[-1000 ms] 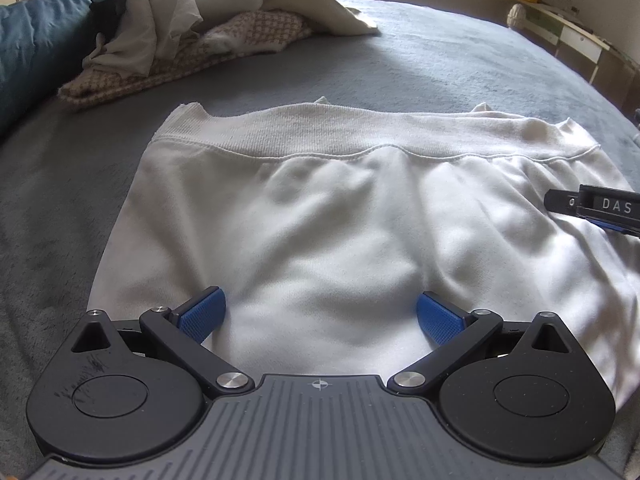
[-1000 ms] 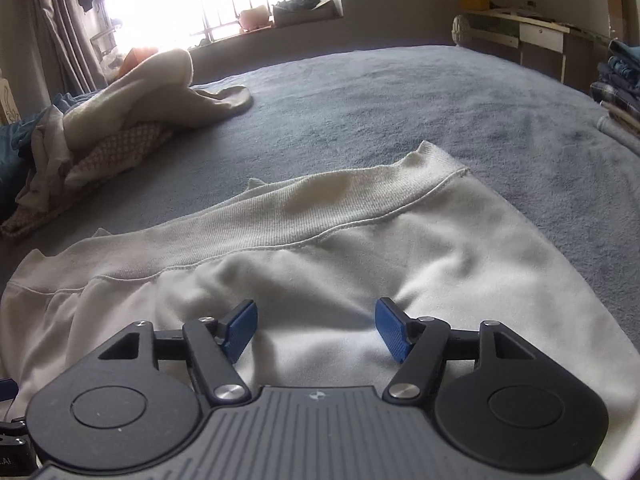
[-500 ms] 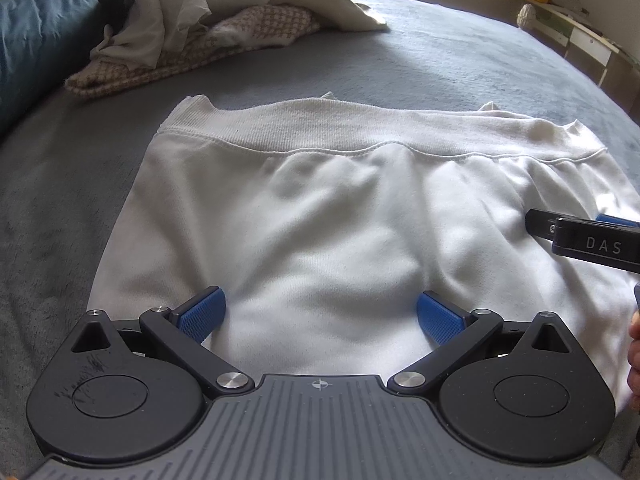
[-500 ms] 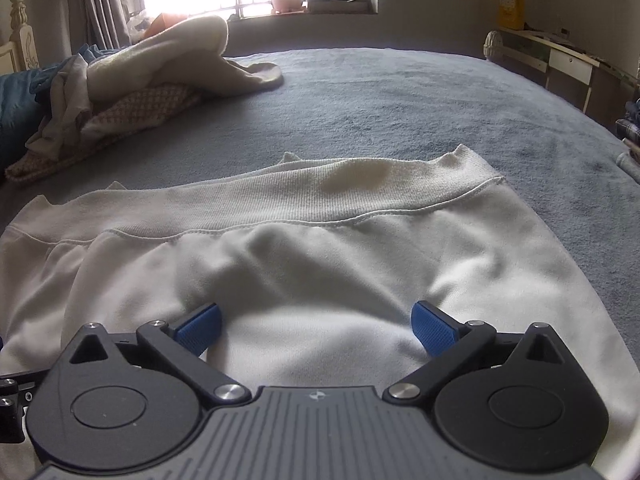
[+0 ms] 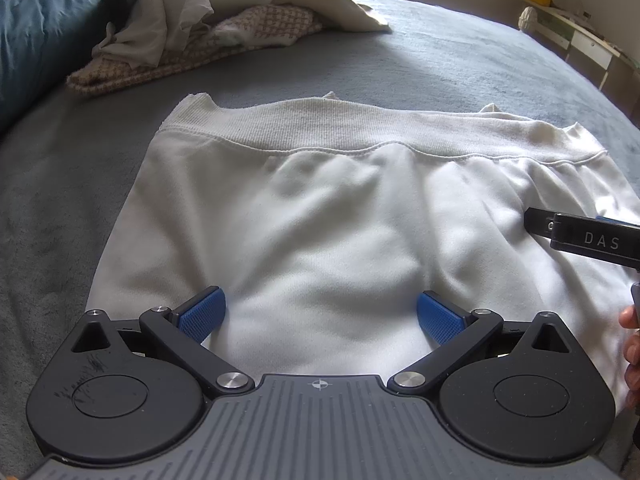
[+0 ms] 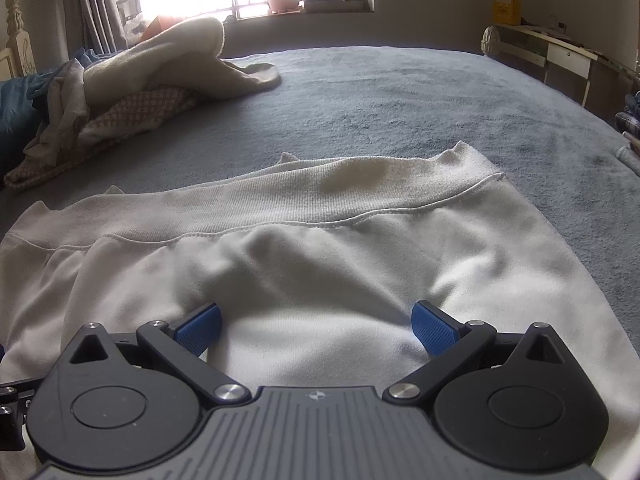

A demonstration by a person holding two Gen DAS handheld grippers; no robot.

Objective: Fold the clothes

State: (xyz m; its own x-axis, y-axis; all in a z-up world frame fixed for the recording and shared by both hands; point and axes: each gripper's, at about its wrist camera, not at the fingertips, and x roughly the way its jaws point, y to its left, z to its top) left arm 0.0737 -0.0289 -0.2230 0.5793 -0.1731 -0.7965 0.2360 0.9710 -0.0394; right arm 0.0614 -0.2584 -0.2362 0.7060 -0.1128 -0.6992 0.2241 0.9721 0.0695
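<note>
We lose the white garment's [image 5: 320,220] near edge beneath both grippers' bodies. The right gripper [image 5: 592,236] is cut off by the left view's frame, as are fingers [image 5: 631,344] beside it.

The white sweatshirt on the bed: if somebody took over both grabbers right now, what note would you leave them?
Left gripper: open, holding nothing, over the near part of the white sweatshirt.
Right gripper: open, holding nothing, over the same garment further right.
Things: sweatshirt lies spread on the grey bedcover, ribbed hem on the far side. A pile of unfolded clothes waits at the far left.
Done: garment laid out fairly flat.
Left: probably every fold on it, then the pile.
</note>
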